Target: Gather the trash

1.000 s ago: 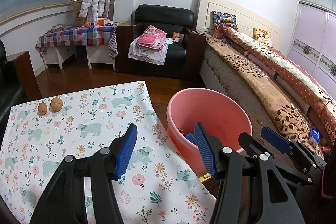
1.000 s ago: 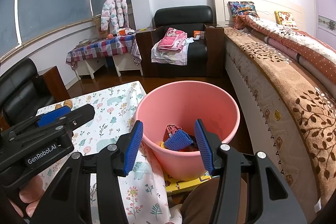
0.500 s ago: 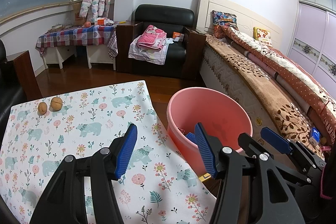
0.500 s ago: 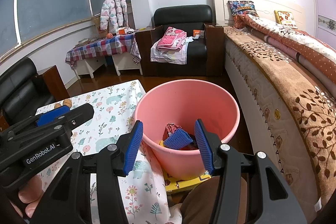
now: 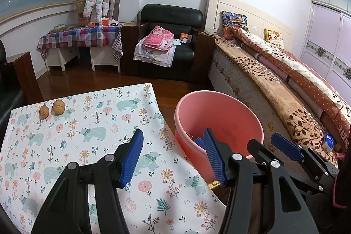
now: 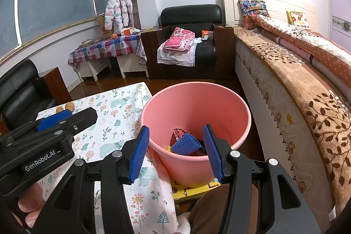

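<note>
Landmark: pink bin (image 6: 195, 124), standing on the floor at the right edge of the worktop (image 5: 72, 137), between worktop and bed (image 6: 296, 71).

Left tool (image 5: 173, 157): jaws spread, nothing between the blue pads (image 5: 131, 159). It hangs over the worktop's near corner, just left of the bin; its right pad overlaps the bin's near rim in the left wrist view.

Right tool (image 6: 175, 152): jaws spread, empty. It hangs at the bin's near rim, pointing down into it. In the left wrist view it shows to the right of the bin (image 5: 219, 122).

Trash (image 6: 186, 142): in the bottom of the bin lie a blue ribbed piece, a crumpled reddish wrapper and something yellow; the rest is too hidden to tell.

Two walnuts (image 5: 52, 109) lie side by side at the worktop's far left corner, well apart from the bin and both tools.

A yellow box (image 6: 193, 189) lies on the floor under the bin's near side.

A hand (image 6: 28, 205) grips the left tool, left of the bin.
</note>
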Available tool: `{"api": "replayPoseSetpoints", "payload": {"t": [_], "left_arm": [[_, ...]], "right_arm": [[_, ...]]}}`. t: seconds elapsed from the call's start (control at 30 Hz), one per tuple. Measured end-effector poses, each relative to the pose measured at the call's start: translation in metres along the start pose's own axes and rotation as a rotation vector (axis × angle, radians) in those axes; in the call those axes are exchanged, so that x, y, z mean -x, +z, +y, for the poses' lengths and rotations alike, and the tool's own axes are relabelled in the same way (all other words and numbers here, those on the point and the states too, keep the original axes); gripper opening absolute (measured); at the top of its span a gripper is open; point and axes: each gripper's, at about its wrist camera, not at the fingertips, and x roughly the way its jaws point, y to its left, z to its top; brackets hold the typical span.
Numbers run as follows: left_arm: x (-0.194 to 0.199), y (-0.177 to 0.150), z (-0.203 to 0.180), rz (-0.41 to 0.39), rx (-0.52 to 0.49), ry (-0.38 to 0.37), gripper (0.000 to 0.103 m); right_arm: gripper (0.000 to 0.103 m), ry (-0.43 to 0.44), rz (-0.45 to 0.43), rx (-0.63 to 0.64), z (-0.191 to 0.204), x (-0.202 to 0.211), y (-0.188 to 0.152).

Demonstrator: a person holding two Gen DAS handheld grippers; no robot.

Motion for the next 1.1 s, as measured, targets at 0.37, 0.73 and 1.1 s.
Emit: {"api": "replayPoseSetpoints", "payload": {"t": [0.37,0.73,1.1], "left_arm": [[0.0,-0.006,-0.011,0.011,-0.012,-0.006,0.056],[-0.006,-0.007,-0.008,0.027,-0.016,-0.003,0.056],[-0.018,-0.005,0.01,0.058,0.022,0.023,0.056]], "right_arm": [[0.052,-0.002,0.004,-0.003,-0.005,0.0,-0.005],[0.052,-0.003,0.014,-0.012,-0.017,0.002,-0.009],[0.052,0.006,0.027,0.004,-0.009,-0.009,-0.011]]}}
